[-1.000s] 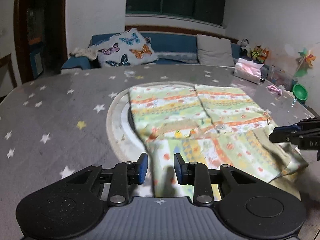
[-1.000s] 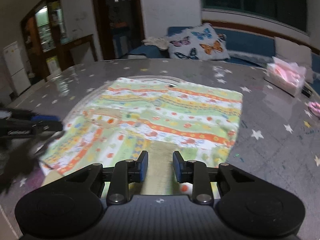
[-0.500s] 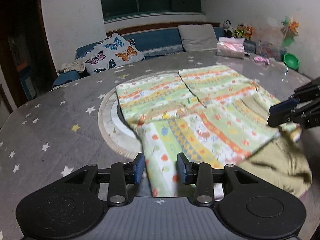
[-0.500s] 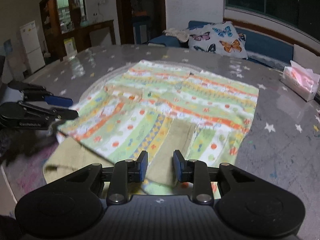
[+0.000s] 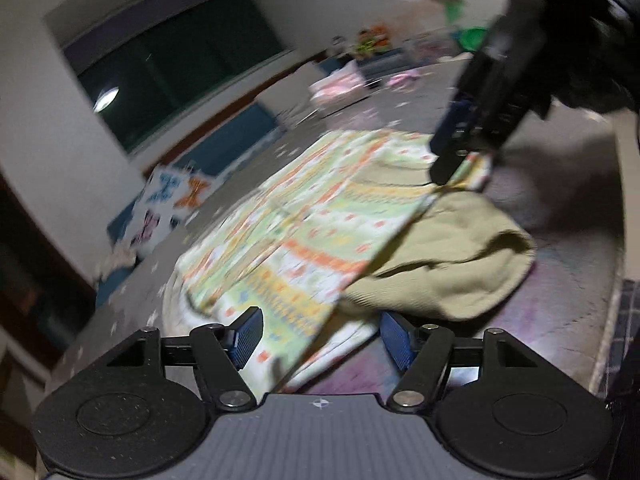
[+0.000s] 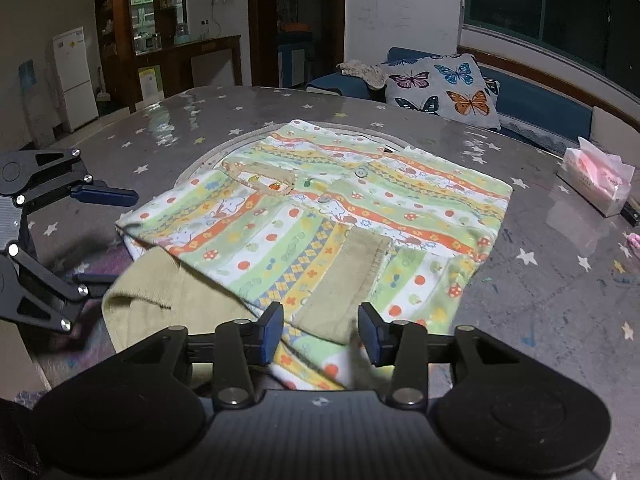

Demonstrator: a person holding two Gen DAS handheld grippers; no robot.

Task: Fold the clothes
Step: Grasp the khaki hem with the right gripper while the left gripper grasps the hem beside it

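Observation:
A child's striped top [image 6: 360, 216] in green, orange and yellow lies folded on the grey star-print table [image 6: 540, 280]. A khaki cuff [image 6: 344, 276] rests on top of it, and a khaki ribbed part [image 6: 160, 292] sticks out at the near left. My right gripper [image 6: 320, 334] is at the top's near edge. Its jaws are opening, and cloth lies between the pads without being pressed. My left gripper [image 5: 320, 336] is rolled to one side at the left corner [image 5: 280, 344]. Its jaws are opening wide over loose cloth. Each gripper shows in the other's view: the left gripper [image 6: 100, 236], the right gripper [image 5: 460, 140].
A round ring [image 6: 200, 168] is set in the tabletop under the top. A pink tissue pack [image 6: 596, 188] sits at the far right. A butterfly pillow [image 6: 440, 88] lies on the blue sofa behind. The table's near edge is close to both grippers.
Both grippers' jaws have spread and let go of the cloth they pinched. The folded-over part has come down onto the top. The left gripper has rolled and shifted sideways.

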